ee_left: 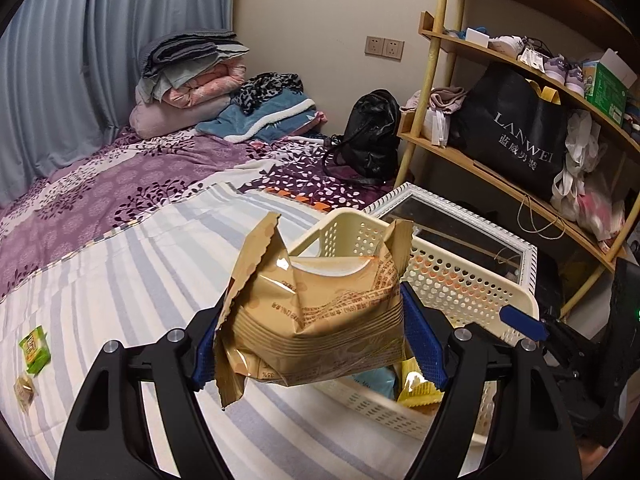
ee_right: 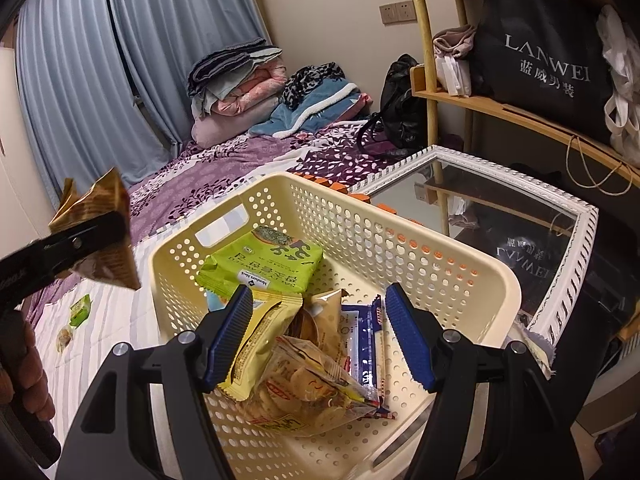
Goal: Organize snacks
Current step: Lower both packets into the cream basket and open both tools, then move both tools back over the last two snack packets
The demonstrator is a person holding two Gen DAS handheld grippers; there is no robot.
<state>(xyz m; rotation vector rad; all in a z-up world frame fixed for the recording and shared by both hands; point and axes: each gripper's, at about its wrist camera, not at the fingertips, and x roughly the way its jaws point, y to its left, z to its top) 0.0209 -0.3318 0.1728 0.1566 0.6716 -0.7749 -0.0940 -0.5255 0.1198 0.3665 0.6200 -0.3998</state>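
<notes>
Over the basket (ee_left: 472, 280) near rim | your left tool (ee_left: 316, 340) grips the tan snack pack (ee_left: 320, 312) for dropping in | right tool (ee_right: 318, 336) hovers open, empty.

You are working in a bedroom where blue-grey curtains (ee_left: 68, 60) hang full length along the left, meeting a plain cream wall (ee_left: 320, 20) that carries a double socket plate (ee_left: 384, 47). A bed with a purple floral cover (ee_left: 120, 176) fills the room before you, with folded bedding (ee_left: 192, 76) stacked at its far end. On your right a wooden shelf unit (ee_left: 480, 46) stands crowded, and a white-framed mirror (ee_right: 500, 216) lies beside the bed.
</notes>
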